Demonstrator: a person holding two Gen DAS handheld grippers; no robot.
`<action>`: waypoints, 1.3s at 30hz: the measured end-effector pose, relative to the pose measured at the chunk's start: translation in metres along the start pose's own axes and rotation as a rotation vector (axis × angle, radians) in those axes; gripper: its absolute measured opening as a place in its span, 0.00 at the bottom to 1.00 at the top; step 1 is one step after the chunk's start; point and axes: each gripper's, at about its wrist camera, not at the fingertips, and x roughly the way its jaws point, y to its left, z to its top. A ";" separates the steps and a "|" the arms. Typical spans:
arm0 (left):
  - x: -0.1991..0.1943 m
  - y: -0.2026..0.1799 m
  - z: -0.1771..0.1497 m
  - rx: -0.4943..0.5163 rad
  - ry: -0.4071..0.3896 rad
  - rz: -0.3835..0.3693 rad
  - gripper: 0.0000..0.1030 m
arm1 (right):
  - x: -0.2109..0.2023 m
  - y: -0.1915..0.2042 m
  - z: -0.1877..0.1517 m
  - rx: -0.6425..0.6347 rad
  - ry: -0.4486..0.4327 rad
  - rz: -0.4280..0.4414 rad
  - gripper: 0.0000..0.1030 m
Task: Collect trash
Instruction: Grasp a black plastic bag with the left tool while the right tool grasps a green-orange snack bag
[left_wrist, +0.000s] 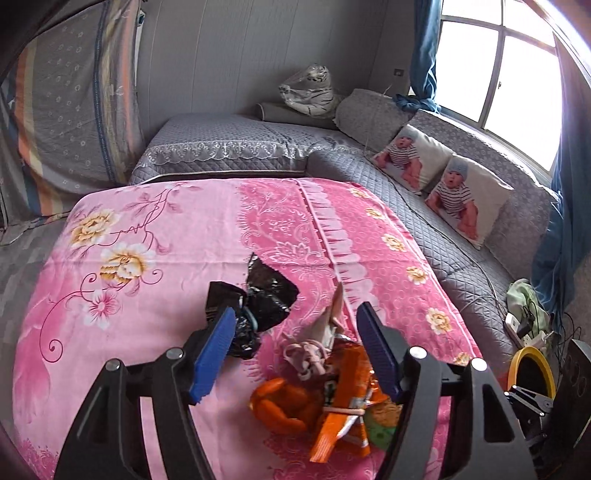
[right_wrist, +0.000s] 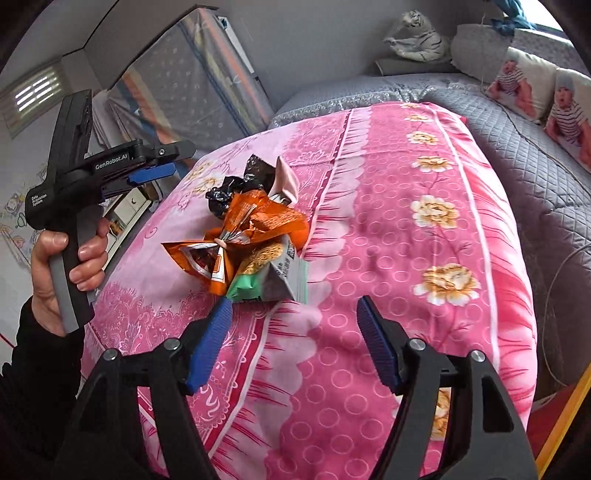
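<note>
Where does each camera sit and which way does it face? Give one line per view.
Left wrist: on the left gripper, facing down at the trash pile on the pink cloth; only its own open fingers show.
Right wrist: on the right gripper, same aim; the left hand shows.
Shared: pile, cloth, grey sofa.

We see two matching hand-held tools: the right gripper and the left gripper each carry black, A-shaped finger frames with triangular cut-outs, silver round pivot pins and ribbed blue pads. From the side, we make out the left tool's black body printed "GenRobot.AI" in white, a small white label below it, a screw near the front and a grey trigger grip. The hand emerges from a black knit sleeve.
</note>
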 end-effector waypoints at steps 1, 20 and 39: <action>0.003 0.007 -0.001 -0.009 0.009 0.008 0.64 | 0.005 0.004 0.001 -0.009 0.007 -0.001 0.68; 0.062 0.048 -0.007 -0.008 0.109 0.075 0.66 | 0.050 0.018 0.014 -0.050 0.083 -0.025 0.72; 0.120 0.042 0.000 0.057 0.208 0.112 0.29 | 0.087 0.017 0.024 -0.070 0.175 0.001 0.51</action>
